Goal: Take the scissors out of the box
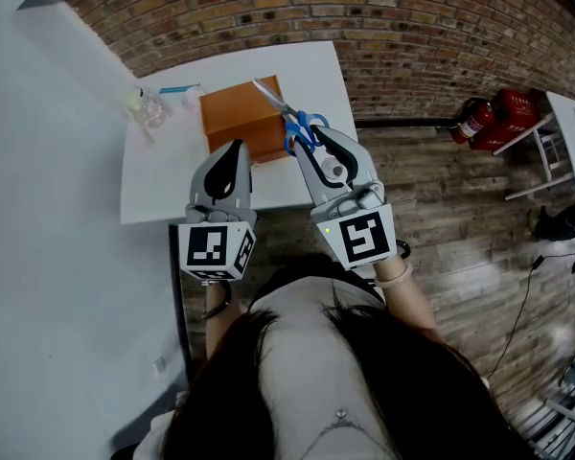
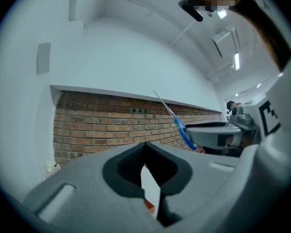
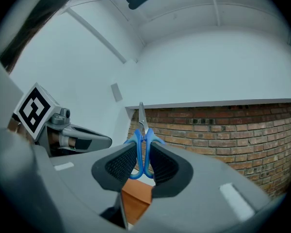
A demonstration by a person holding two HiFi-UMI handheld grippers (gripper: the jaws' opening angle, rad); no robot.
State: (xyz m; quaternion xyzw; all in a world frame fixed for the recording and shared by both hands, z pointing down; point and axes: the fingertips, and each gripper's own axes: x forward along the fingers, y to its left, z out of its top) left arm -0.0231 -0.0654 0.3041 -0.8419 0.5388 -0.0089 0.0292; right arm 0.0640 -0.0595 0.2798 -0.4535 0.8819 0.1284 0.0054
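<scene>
The blue-handled scissors (image 1: 297,123) hang above the right part of the orange box (image 1: 241,118), with the blades pointing away and up to the left. My right gripper (image 1: 316,134) is shut on the blue handle loops. In the right gripper view the scissors (image 3: 143,140) stand upright between the ribbed pads (image 3: 121,164), and the box (image 3: 136,198) shows below. My left gripper (image 1: 232,147) hovers at the box's near edge, shut, with nothing in it. In the left gripper view the scissors (image 2: 179,123) show off to the right.
The box stands on a small white table (image 1: 163,180) against a brick wall (image 1: 412,27). A clear container (image 1: 146,103) and a light blue pen-like item (image 1: 179,89) lie at the table's far left. Red fire extinguishers (image 1: 489,118) stand on the wooden floor at right.
</scene>
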